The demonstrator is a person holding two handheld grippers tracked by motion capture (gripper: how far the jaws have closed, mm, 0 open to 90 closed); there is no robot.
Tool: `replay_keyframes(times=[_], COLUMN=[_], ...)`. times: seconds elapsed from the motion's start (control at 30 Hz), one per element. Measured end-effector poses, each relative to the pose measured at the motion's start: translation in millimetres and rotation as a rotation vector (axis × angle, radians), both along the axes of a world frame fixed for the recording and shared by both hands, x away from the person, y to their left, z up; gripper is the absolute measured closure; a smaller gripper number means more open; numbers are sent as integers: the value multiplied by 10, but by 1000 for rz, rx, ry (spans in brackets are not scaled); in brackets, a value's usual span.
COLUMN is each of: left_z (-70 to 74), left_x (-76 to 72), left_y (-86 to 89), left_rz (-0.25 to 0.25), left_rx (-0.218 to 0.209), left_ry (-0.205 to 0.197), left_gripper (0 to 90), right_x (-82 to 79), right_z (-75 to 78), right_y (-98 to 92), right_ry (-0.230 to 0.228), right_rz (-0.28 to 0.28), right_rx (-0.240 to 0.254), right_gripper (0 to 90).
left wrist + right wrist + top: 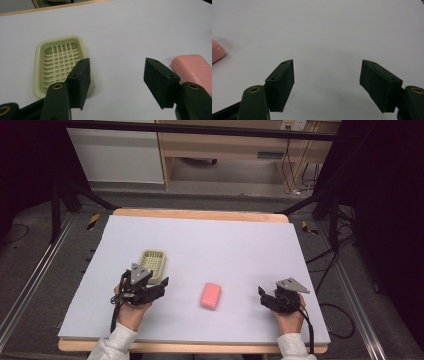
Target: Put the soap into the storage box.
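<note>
Two released tools flank a pink soap bar (pixel 210 295) near the tabletop's (pixel 235 245) front edge.
Left tool (pixel 161 285) beside the soap dish (pixel 153 264), right tool (pixel 263 296) apart; both spread, empty, likely poised to lift the soap.

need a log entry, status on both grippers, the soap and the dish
Left gripper open, empty, just short of soap dish. Right gripper open, empty, over bare mat. Pink soap lies between them, untouched. Nothing in the way.

Grey mat (pixel 225 240) covers wooden table (pixel 200 214); grey floor (pixel 40 270) w/ cables; wooden cabinet (pixel 225 145) beyond far edge; dark sides.
</note>
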State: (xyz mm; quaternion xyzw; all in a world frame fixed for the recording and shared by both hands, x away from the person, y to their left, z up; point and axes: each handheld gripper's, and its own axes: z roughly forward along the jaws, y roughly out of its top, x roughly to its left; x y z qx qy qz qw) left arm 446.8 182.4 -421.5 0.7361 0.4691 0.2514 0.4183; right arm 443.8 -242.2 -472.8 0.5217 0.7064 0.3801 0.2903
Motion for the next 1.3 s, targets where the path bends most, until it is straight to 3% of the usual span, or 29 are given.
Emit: replay_keyframes(times=[1.3], left_z=[121], left_x=[135], left_y=[-629], left_rz=[-99], left_rx=[6], left_ry=[25], left_gripper=[324], right_x=[-2], right_z=[20], right_y=[-8], right_ry=[-8], right_rz=[-8], right_rx=[1], right_gripper=[266])
